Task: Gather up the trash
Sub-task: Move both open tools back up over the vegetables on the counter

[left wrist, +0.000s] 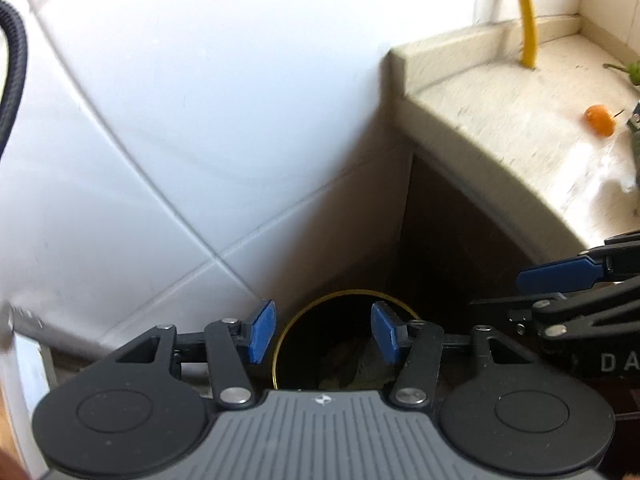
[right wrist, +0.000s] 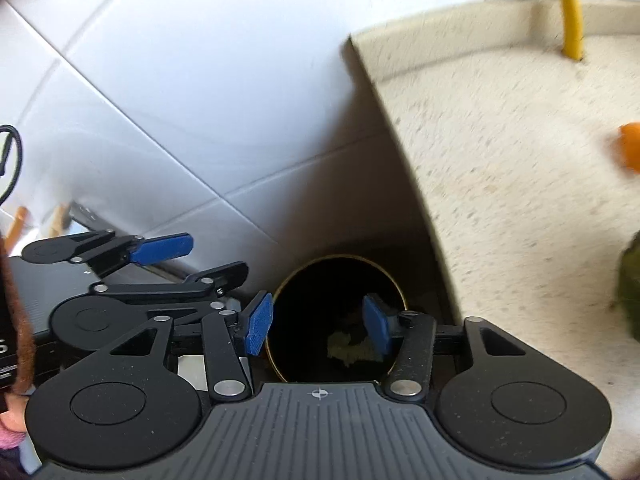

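Left gripper, right gripper: both released, empty, above trash bin; orange peel on worktop.

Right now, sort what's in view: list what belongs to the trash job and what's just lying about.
For the job:
bin, with scraps already in it
orange scrap on the counter
green scrap on the counter
left gripper and right gripper, both open and empty above the bin

Lying about:
yellow hose
black cable
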Demonstrator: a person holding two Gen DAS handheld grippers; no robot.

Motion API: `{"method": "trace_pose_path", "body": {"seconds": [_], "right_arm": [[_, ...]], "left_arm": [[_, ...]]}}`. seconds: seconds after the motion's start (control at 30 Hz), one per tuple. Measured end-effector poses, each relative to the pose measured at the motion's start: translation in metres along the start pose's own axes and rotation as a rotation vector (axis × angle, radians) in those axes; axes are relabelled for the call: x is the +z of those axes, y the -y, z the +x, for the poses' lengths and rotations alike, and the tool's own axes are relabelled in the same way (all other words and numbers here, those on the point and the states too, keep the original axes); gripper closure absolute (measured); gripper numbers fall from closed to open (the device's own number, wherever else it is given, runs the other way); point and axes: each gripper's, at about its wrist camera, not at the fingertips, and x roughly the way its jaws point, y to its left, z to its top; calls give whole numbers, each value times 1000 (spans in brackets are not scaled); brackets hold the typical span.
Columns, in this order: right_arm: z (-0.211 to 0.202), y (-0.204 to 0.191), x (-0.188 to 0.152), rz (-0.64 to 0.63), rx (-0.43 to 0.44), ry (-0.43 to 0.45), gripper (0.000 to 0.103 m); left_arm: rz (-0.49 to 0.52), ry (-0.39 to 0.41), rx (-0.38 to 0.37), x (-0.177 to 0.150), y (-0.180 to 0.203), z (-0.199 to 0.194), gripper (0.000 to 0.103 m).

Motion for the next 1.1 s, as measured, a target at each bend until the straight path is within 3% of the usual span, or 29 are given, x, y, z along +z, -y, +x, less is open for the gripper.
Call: {"method": "trace_pose_path", "body": {"seconds": [0.27, 0.5, 0.83, 1.1], "right_arm": [[-49, 3, 3, -8, 15, 92, 43], [-84, 10, 3, -1, -53, 176, 40], [-150, 46, -10, 86, -183, 310, 35], [-190, 93, -47, 233, -316, 377, 35]], "left_arm": [[34, 77, -21, 15, 10, -30, 49], [122, 148, -26, 37, 39, -50, 46], [246, 212, -122, 58, 90, -67, 41], [344, 217, -253, 68, 135, -73, 41]]}}
